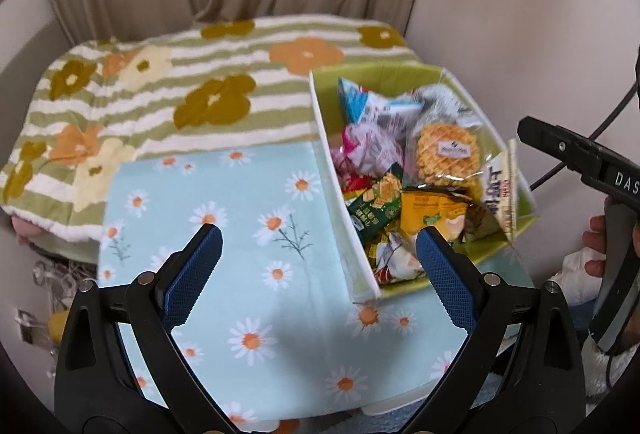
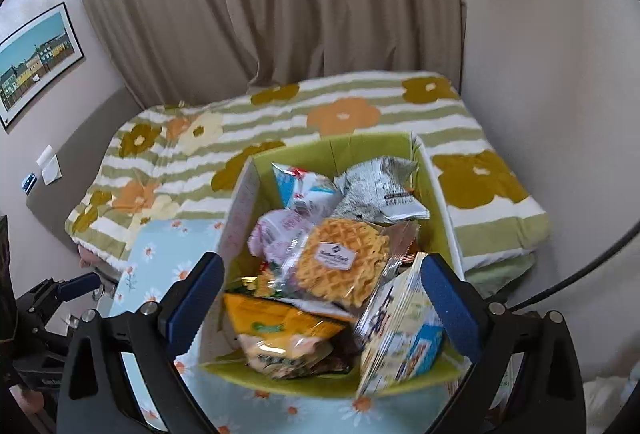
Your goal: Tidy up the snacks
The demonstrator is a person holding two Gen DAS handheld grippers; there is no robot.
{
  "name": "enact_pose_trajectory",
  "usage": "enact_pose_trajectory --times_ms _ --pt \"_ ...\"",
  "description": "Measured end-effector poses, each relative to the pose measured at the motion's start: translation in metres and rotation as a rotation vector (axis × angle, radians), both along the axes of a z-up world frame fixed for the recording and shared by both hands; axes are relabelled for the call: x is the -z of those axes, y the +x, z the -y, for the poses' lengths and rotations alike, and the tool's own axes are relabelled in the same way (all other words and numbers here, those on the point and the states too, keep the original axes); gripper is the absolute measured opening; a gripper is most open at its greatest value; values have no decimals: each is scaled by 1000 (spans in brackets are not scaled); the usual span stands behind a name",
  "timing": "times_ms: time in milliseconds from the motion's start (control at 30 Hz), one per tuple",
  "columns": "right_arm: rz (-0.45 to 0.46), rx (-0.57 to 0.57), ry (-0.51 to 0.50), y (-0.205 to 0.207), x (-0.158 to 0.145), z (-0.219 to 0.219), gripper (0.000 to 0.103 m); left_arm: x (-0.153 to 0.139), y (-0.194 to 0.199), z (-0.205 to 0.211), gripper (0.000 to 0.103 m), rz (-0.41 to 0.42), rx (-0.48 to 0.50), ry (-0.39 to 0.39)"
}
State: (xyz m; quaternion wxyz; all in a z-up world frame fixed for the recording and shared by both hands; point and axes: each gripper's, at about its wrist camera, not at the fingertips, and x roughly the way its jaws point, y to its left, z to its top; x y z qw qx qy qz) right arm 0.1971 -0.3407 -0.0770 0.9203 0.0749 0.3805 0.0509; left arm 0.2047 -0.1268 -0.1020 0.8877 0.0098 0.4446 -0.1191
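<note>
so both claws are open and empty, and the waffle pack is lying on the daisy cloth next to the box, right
Not quite. The waffle pack is inside the green box, on top of the other snacks, not on the daisy cloth; the right wrist view shows it clearly. The rest holds: the left claw and right claw are both open and empty.

My left claw [image 1: 318,254]: black linkage arms, silver pivot pins, blue fingers [image 1: 196,270] with a cross-hatched grip texture. Right claw [image 2: 322,292] is the same build: black frame, silver pins, blue textured pads [image 2: 450,308]. From the left wrist view I see the right unit side-on: black body, one small screw, white lettering "DAS", grey handle, black cable trailing off it. Bare-skinned fingers of my right hand [image 1: 596,250] show at the handle.
</note>
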Motion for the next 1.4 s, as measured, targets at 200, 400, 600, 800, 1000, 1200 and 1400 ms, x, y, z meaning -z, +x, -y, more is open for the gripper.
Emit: enact_pose_trajectory --times_ms 200,400,600,800,1000,1200,1400 --pt "117 10 -56 -55 -45 -33 98 -50 -50 -40 97 138 -35 -3" --pt "225 20 -117 -125 -70 -72 98 -91 -117 -71 103 295 -81 3" --pt "255 32 -124 -170 -68 -97 98 -99 -171 -94 103 380 -113 -14" --pt "271 37 -134 -193 -58 -111 98 -93 -200 -111 103 390 -140 -27" --pt "289 48 -139 -207 -55 -116 98 -90 -212 -117 103 397 -144 -29" --pt "291 47 -140 -209 -55 -116 98 -90 -216 -117 103 399 -145 -27" --pt "293 47 -142 -210 -56 -117 98 -90 -219 -116 103 402 -146 -25"
